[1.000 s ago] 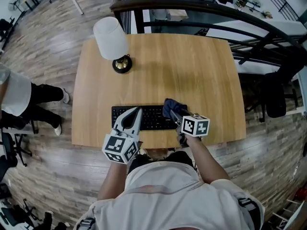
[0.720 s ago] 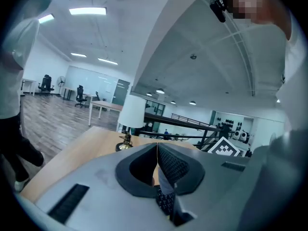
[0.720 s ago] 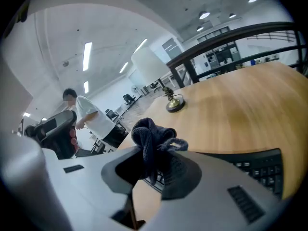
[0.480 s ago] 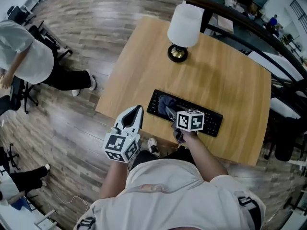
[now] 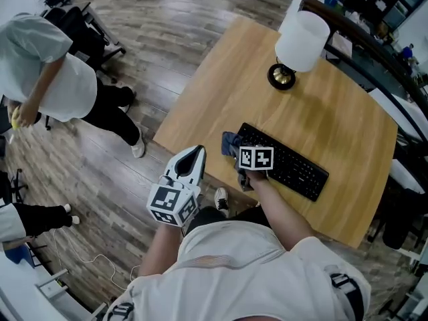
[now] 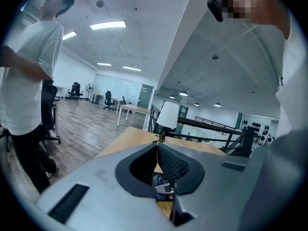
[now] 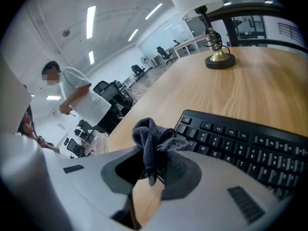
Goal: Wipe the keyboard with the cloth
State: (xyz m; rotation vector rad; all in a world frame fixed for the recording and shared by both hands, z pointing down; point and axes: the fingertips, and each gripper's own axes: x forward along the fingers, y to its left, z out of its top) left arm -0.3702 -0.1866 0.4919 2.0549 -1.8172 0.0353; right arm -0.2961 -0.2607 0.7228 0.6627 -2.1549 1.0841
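Your right gripper (image 7: 153, 170): jaws pinched on the bunched dark-blue fabric cloth (image 7: 150, 137), at the left end of the black plastic keyboard (image 7: 240, 141) (wiping under way, I judge; how much is covered is unclear). Your left gripper (image 6: 156, 148): jaws together, empty.

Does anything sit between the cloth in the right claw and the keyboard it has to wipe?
Nothing visible does. The right claw is shut on the cloth right at one end of the keyboard; the lamp stands well beyond it.

The only print I can find is on the keyboard (image 7: 240, 146): white key legends, where I just read W, E and R; the rest blur.
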